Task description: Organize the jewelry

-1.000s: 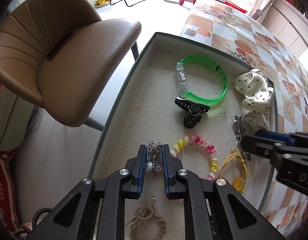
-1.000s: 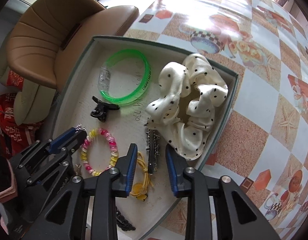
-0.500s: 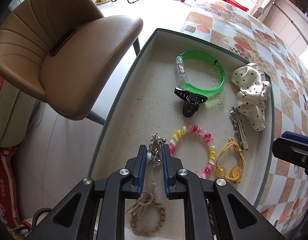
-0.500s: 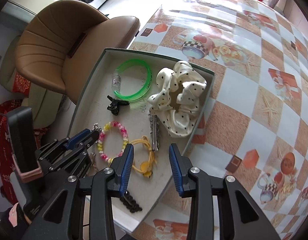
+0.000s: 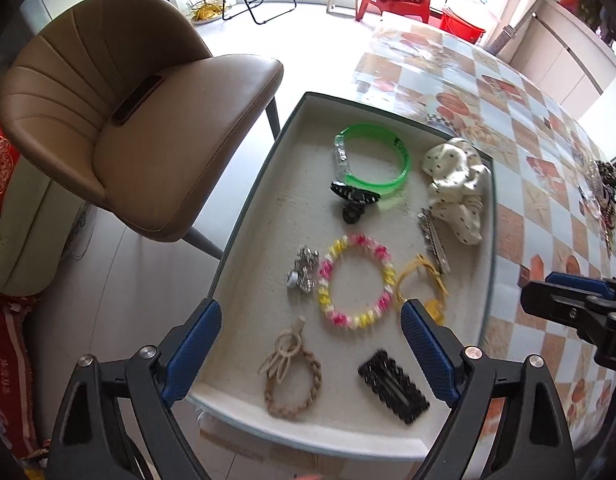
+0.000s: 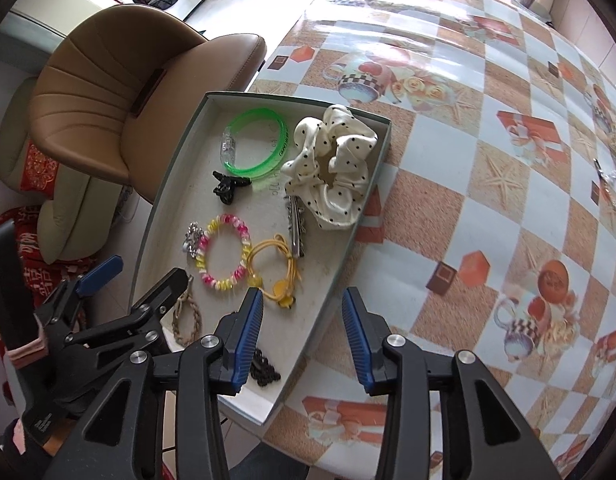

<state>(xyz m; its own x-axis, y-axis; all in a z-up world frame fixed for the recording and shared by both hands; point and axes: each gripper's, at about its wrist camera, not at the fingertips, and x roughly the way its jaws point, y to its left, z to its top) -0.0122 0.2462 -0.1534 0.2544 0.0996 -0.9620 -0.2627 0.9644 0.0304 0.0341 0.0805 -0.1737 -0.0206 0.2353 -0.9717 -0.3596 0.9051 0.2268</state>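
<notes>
A shallow grey tray (image 5: 248, 216) (image 6: 170, 184) holds the jewelry. A silver chain (image 5: 302, 270) (image 6: 191, 238) lies loose in it beside a pink-yellow bead bracelet (image 5: 355, 280) (image 6: 224, 252). Also in the tray are a green bangle (image 5: 371, 160) (image 6: 256, 142), a black claw clip (image 5: 353, 200), a dotted white scrunchie (image 5: 455, 188) (image 6: 331, 160), a silver hair clip (image 5: 433, 240), a yellow hair tie (image 5: 421, 284), a braided beige tie (image 5: 292, 376) and a black barrette (image 5: 393, 386). My left gripper (image 5: 311, 344) (image 6: 144, 280) is open and empty above the tray's near end. My right gripper (image 6: 304, 332) is open and empty over the tray's right rim.
A tan leather chair (image 5: 140, 120) stands left of the table edge. The patterned tablecloth (image 6: 487, 160) stretches right of the tray. More jewelry (image 5: 603, 192) lies at the far right of the table.
My left gripper opened, let go of the silver chain in the tray, and pulled back and up. My right gripper also drew back from the tray.
</notes>
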